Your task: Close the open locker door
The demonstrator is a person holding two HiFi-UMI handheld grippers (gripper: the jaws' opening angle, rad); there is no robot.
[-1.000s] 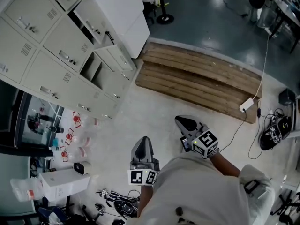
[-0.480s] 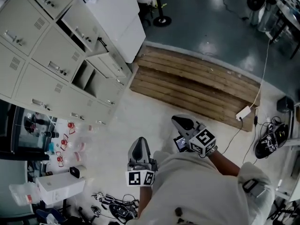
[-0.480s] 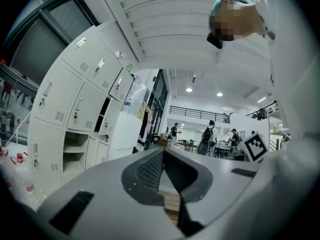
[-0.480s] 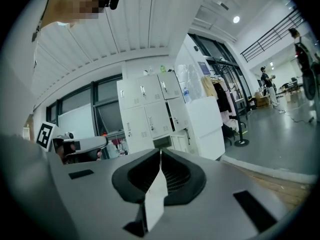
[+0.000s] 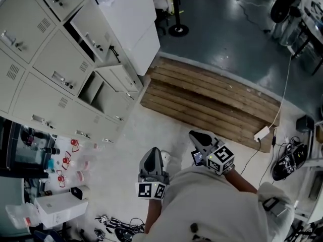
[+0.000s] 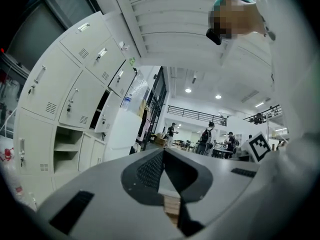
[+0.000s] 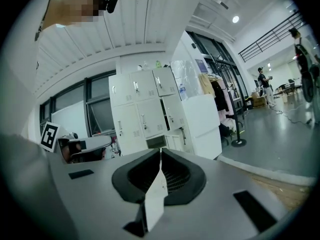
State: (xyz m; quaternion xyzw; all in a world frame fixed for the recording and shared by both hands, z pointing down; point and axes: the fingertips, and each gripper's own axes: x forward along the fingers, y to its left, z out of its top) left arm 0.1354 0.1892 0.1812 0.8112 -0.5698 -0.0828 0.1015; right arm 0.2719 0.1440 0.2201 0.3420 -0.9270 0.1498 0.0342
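A bank of grey lockers (image 5: 45, 59) stands at the upper left of the head view. A lower compartment (image 5: 93, 87) gapes dark, its door (image 5: 115, 102) swung out to the right. Above it another door (image 5: 96, 29) is also ajar. The left gripper view shows the open compartment (image 6: 65, 144) with a shelf inside. In the right gripper view the lockers (image 7: 142, 109) are far off. My left gripper (image 5: 153, 160) and right gripper (image 5: 198, 135) hang low by the person's body, well away from the lockers. Both are shut and hold nothing.
A tall white cabinet (image 5: 131, 14) adjoins the lockers. A wooden pallet (image 5: 212, 100) lies ahead on the floor, with a white power strip (image 5: 261, 133) and cables (image 5: 285, 165) to its right. A white box (image 5: 58, 208) and small clutter sit at lower left.
The head view has shifted a little, so the lockers sit slightly further left and up. Both grippers stay shut in about the same place by the body.
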